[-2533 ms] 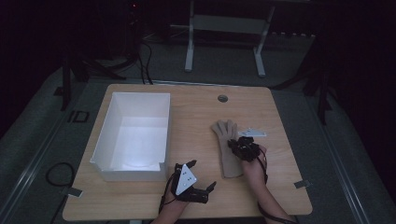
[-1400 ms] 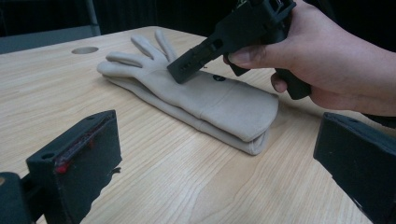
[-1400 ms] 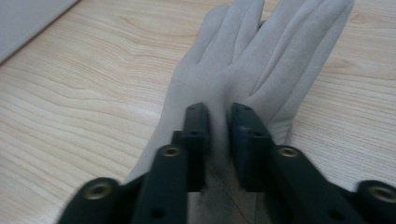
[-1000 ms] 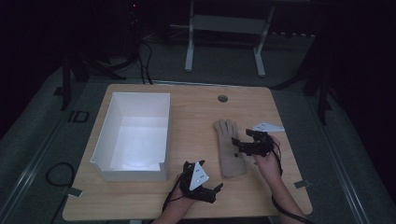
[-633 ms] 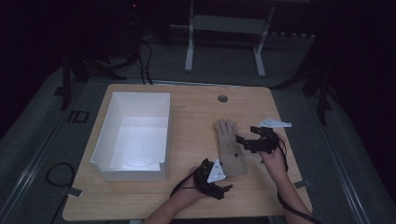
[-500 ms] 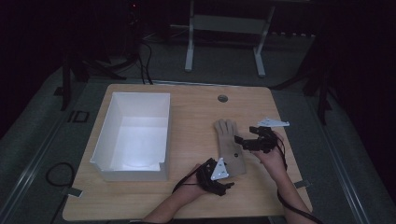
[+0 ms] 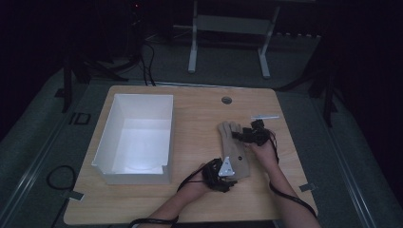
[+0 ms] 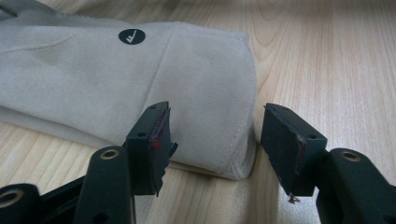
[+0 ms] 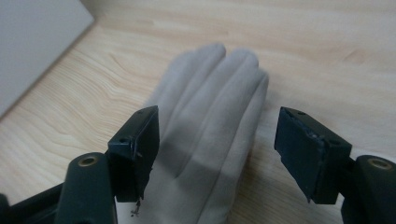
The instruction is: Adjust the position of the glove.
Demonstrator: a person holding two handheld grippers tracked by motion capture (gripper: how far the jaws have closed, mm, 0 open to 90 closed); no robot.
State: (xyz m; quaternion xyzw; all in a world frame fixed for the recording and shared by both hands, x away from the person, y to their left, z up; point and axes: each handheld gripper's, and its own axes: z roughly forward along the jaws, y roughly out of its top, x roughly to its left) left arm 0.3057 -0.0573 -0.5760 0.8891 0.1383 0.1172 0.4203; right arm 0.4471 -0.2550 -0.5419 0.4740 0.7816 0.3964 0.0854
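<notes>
High view: a pale glove lies flat right of centre on the wooden table, well apart from the white box at left. The left gripper sits at the glove's cuff, the right gripper at its finger end.

Left gripper view: jaws wide, straddling the cuff corner in mid-frame, nothing held. To grip well, I judge one jaw should slide under the hem before closing.

Right gripper view: jaws wide, either side of the glove's fingers in the centre. Lower until both jaws bracket the cloth, then close gently.
</notes>
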